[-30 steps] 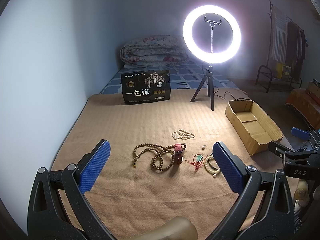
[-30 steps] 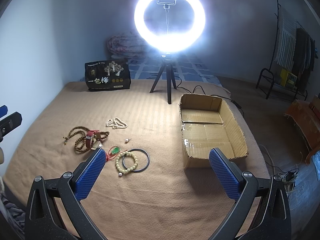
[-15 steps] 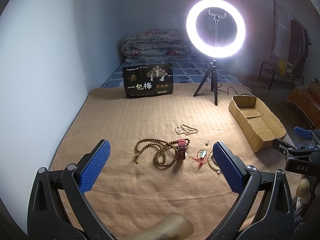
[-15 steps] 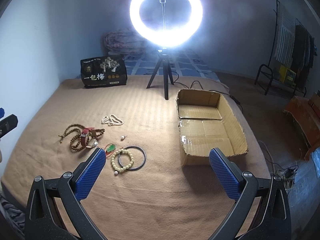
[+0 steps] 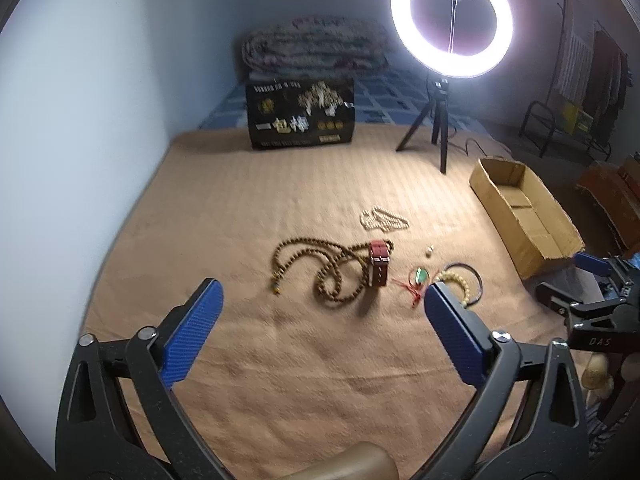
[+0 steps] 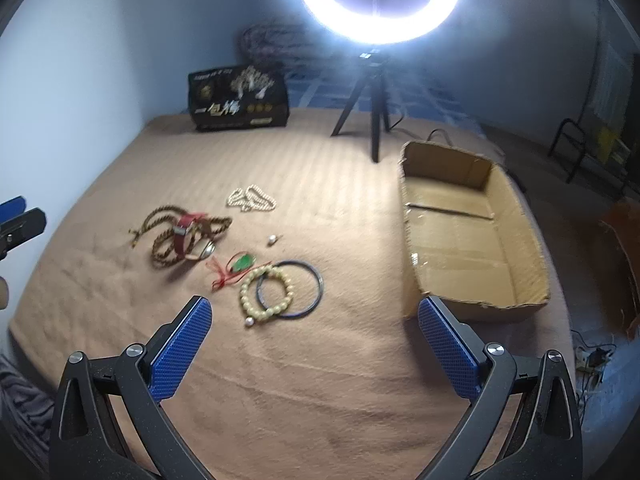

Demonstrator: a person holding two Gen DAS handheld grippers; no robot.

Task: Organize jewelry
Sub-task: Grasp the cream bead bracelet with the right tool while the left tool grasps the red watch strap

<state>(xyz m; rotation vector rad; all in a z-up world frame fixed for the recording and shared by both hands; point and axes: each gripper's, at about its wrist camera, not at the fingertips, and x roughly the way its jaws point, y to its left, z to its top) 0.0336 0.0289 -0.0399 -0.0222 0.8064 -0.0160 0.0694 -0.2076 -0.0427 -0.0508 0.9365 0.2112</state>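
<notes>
my right tongs [image 6: 314,340] wide, empty; bead bracelet [image 6: 267,293] just ahead, nearer them. left tongs [image 5: 320,322] wide, empty; box [image 6: 472,236] far right.

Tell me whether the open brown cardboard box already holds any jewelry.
No: the open brown cardboard box shows only its bare floor, while the cream bead bracelet lies outside on the tan blanket.

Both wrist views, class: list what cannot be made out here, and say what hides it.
- Left wrist view: the cream bead bracelet is partly hidden behind the left claw finger.
- Right wrist view: the ring light is cut off by the top edge.
- Both views: the black bag print is blurred.
- Right wrist view: the small pearl piece is too small to identify.
</notes>
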